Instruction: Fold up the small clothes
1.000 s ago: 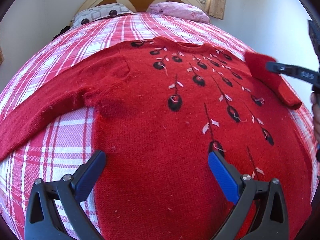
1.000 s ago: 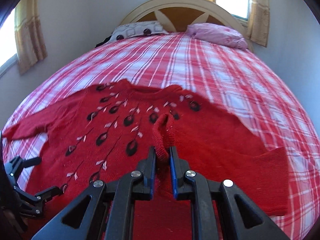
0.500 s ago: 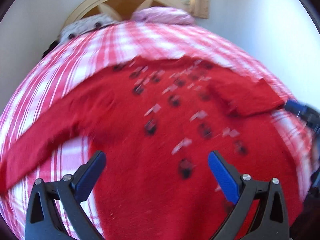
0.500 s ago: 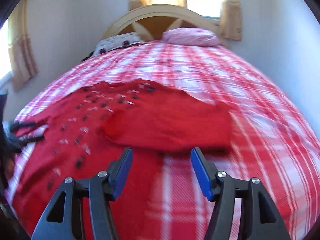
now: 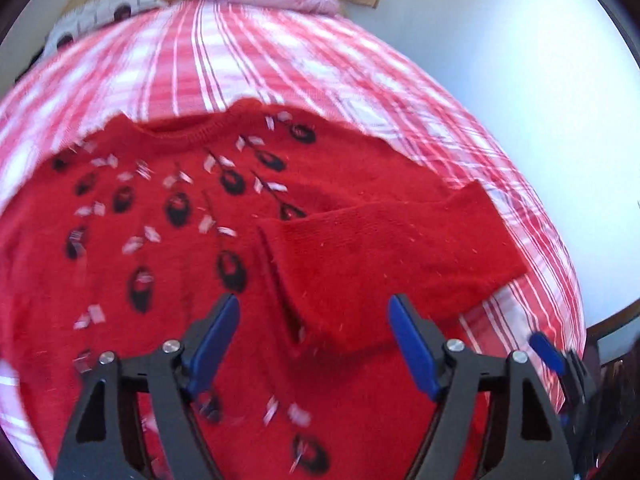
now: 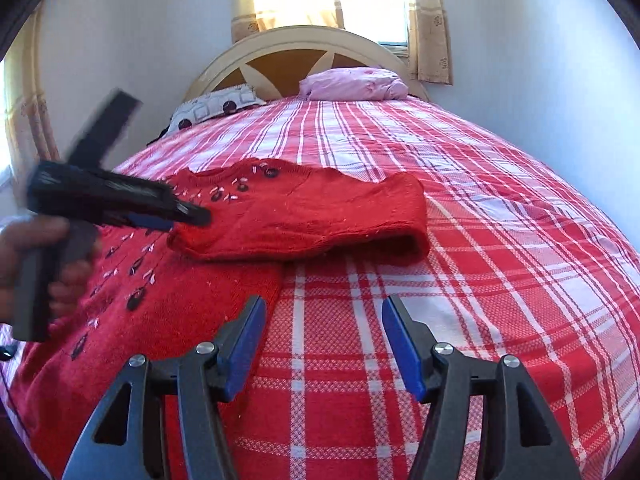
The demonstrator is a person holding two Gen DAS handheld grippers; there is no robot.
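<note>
Both wrist views—left somewhat blurred—overlook sweater point(image 5: 360, 264).

Sweater point(image 6: 168, 312): lies on the bedspread point(image 6: 460, 280)
Sleeve point(image 6: 304, 224): folded across the sweater
Pillows point(image 6: 354, 84): behind, at the headboard point(image 6: 296, 46)

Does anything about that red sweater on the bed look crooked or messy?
Slightly. The folded-in sleeve lies slanted across the sweater, and its fold pokes past the sweater's side onto the bedspread. No damage shows.
</note>
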